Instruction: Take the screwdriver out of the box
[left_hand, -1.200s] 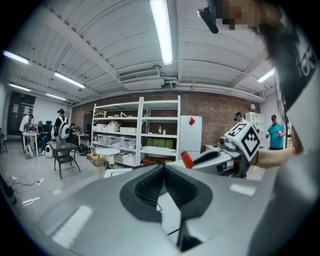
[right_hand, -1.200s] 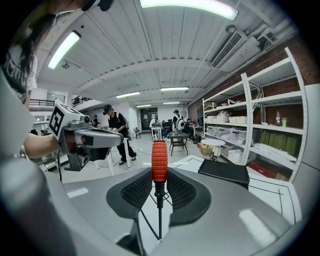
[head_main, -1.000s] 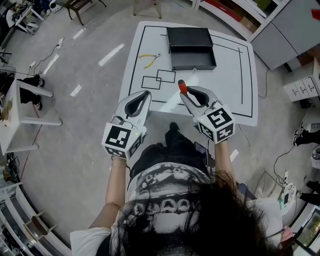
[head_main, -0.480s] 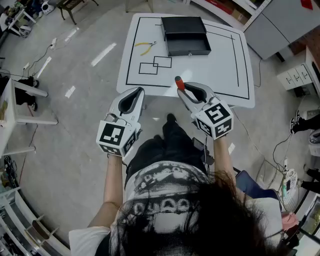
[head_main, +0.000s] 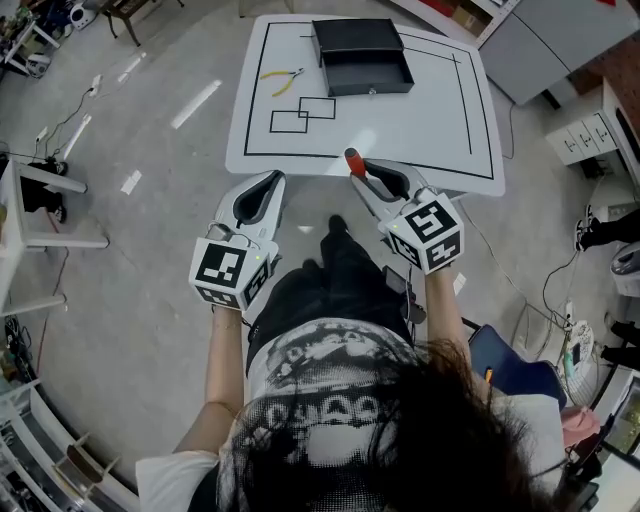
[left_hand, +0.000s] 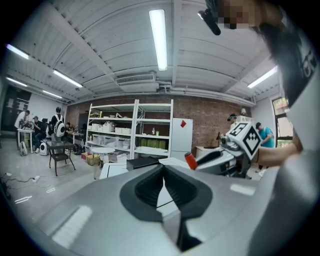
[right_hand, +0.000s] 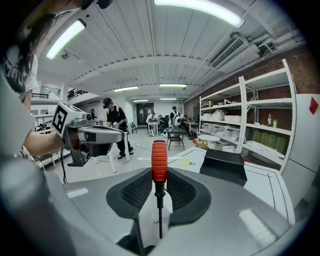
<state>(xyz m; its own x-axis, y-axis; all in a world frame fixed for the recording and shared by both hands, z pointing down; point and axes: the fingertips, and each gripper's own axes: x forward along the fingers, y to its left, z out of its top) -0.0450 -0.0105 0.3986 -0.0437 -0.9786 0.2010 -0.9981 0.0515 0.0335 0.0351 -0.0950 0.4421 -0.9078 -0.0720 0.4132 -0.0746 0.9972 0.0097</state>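
The screwdriver (head_main: 352, 160) has a red handle (right_hand: 159, 160) and a thin dark shaft. My right gripper (head_main: 366, 172) is shut on it, the handle sticking out past the fingertips and the shaft running back between the pads. It hangs over the near edge of the white table (head_main: 430, 120). The black box (head_main: 360, 55) stands open at the table's far side, well away from both grippers. My left gripper (head_main: 268, 184) is level with the right one at the table's near edge, its jaws together and nothing in them.
Yellow pliers (head_main: 281, 79) lie left of the box, and black outlined rectangles (head_main: 303, 114) are marked on the tabletop. A person's legs are below the grippers. Shelving, a chair and other people stand around the room.
Both grippers have drawn back from the box towards the person, the right one still carrying the screwdriver. The table now sits farther away in the head view.
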